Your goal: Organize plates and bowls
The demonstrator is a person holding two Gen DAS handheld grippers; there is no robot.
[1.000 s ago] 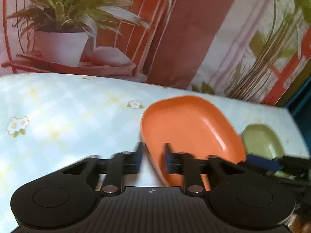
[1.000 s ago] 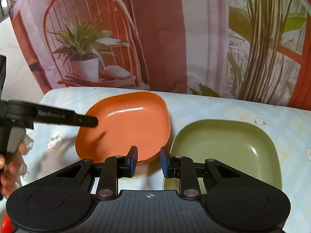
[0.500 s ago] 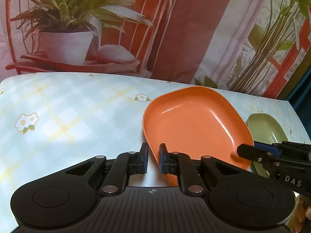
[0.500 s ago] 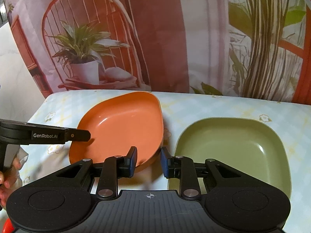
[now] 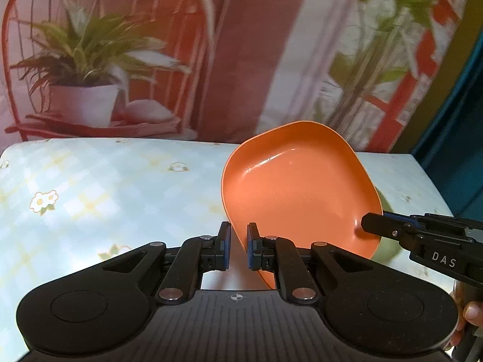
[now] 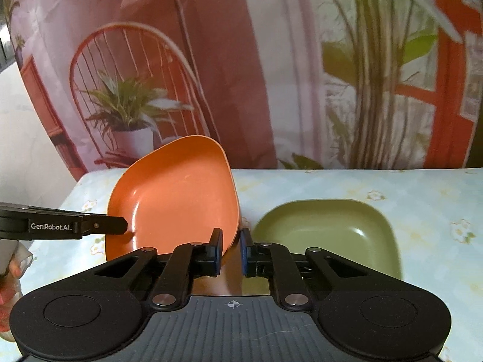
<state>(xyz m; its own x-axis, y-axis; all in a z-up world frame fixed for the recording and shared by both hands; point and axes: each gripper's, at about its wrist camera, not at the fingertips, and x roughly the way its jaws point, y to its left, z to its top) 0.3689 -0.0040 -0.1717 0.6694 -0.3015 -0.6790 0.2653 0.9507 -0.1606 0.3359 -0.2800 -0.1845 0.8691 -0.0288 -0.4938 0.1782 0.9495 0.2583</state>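
Observation:
An orange square plate [image 5: 297,193] is lifted off the table and tilted. My left gripper [image 5: 238,246] is shut on its near left rim; my right gripper [image 6: 231,249] is shut on its near right rim [image 6: 234,229]. The plate also shows in the right wrist view [image 6: 178,199], with the left gripper's fingertip [image 6: 117,225] at its left edge. The right gripper's fingertip [image 5: 369,224] shows at the plate's right edge. A green square plate [image 6: 329,235] lies flat on the table, right of the orange one, mostly hidden behind it in the left wrist view.
The table has a pale blue checked cloth with small flowers [image 5: 105,190]. A printed backdrop with a potted plant and red chair [image 6: 132,114] stands right behind the table's far edge. The table's right edge [image 5: 428,181] is close to the plates.
The orange plate has been lifted off the table and tilted up. Both grippers have closed on its rim and risen with it. The green plate has stayed put.

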